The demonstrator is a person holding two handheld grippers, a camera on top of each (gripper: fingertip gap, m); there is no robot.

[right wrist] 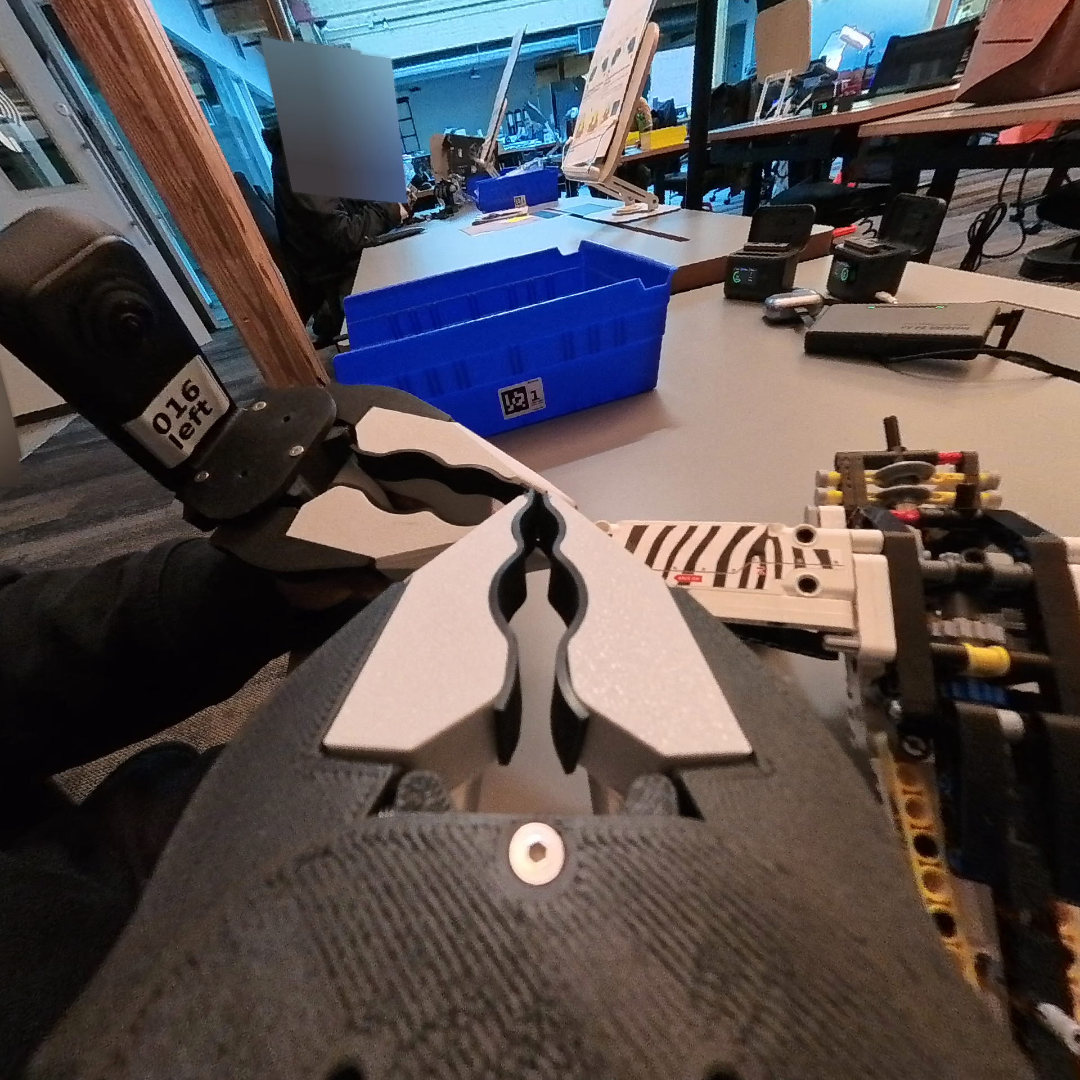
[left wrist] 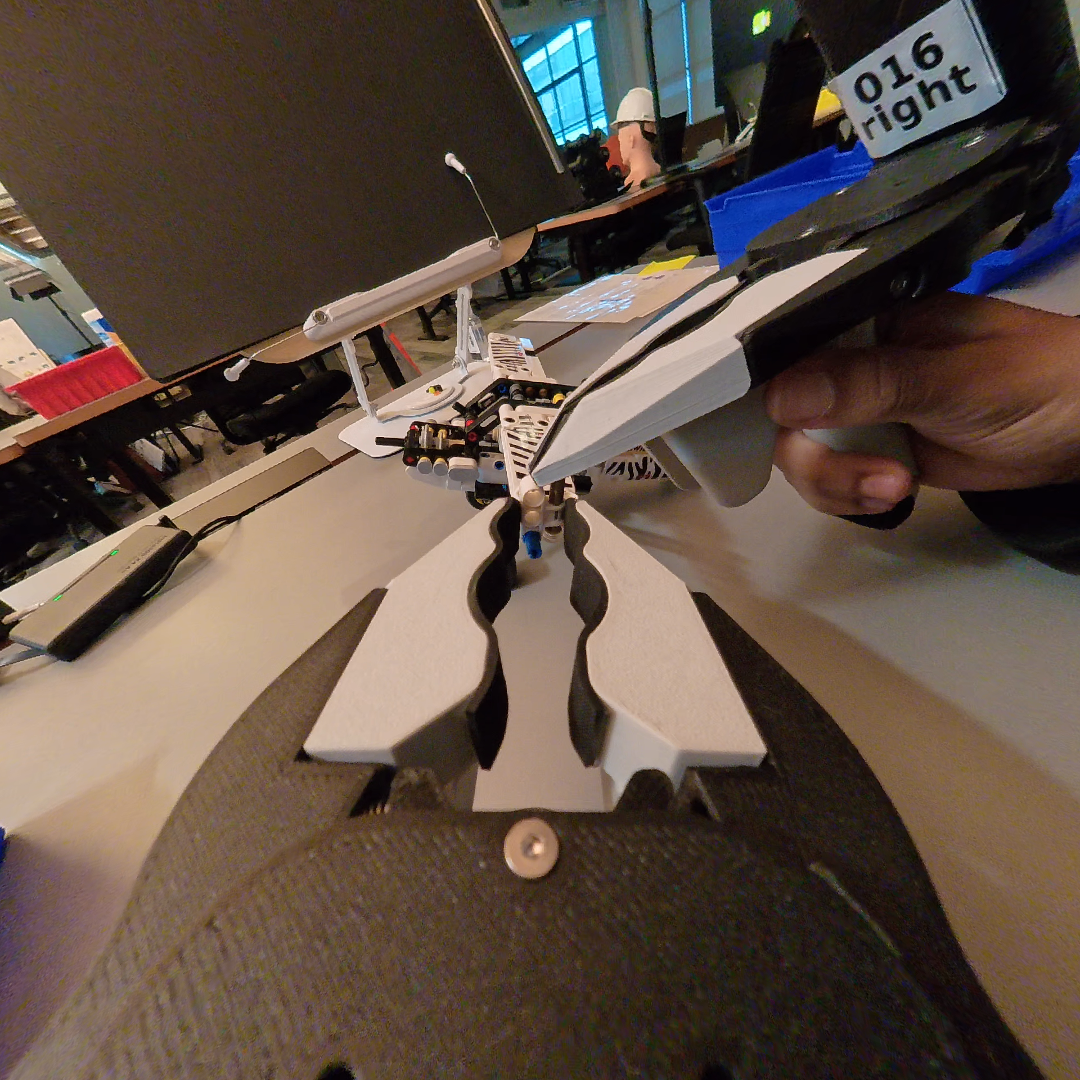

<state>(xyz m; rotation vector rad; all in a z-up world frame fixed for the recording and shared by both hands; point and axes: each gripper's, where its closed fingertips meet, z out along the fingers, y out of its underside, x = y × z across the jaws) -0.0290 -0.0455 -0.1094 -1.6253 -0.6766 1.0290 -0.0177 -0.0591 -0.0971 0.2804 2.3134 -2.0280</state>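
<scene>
A toy vehicle built of black, white and zebra-striped bricks (left wrist: pixel 467 444) lies on the grey table (left wrist: pixel 263 584). My left gripper (left wrist: pixel 543 514) is shut on a small white connector piece (left wrist: pixel 535 505) with tan pins and a blue pin at the model's near end, and both pads press on it. My right gripper (left wrist: pixel 535 476) comes in from the upper right with a hand on its handle; its tip touches the model just above the left fingers. In the right wrist view the right gripper (right wrist: pixel 535 497) is shut with nothing between its pads. The left gripper's finger (right wrist: pixel 409 444) reaches in behind it, and the striped model (right wrist: pixel 760 561) lies to the right.
A blue bin (right wrist: pixel 502 350) stands behind the grippers. A black power bank (left wrist: pixel 99 596) with a cable lies at the left. A white stand (left wrist: pixel 409 292), a large black board (left wrist: pixel 234 146) and a printed sheet (left wrist: pixel 613 298) are farther back. Two black charging cases (right wrist: pixel 765 257) stand beyond the model.
</scene>
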